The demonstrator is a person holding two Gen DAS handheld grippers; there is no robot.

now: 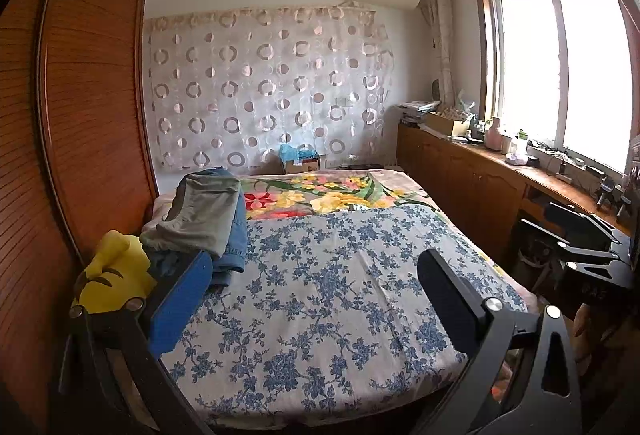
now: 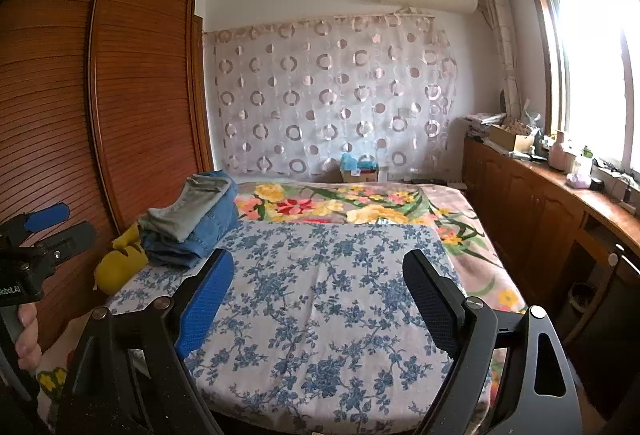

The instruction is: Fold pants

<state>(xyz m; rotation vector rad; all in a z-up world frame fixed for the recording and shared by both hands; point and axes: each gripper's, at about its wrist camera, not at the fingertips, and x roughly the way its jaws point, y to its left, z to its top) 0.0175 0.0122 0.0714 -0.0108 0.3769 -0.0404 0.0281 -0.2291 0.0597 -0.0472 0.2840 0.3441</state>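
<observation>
Bed, blue-floral sheet (image 2: 320,315); folded grey-and-denim pants stack (image 2: 196,223) at left of frame.
Left gripper (image 1: 316,299) and right gripper (image 2: 320,307) hovered, fingers wide apart, empty; best approach: pinch one waistband low.

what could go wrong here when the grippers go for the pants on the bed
1. The grey-green pants lie on top of the denim pair, so a deep pinch may lift both garments.
2. The stack sits at the bed's left edge beside the yellow plush toy; dragging could knock the toy or pull clothes off the side.
3. Both grippers, left gripper and right gripper, are open and well short of the stack, so the left arm may brush the wardrobe reaching in.
</observation>
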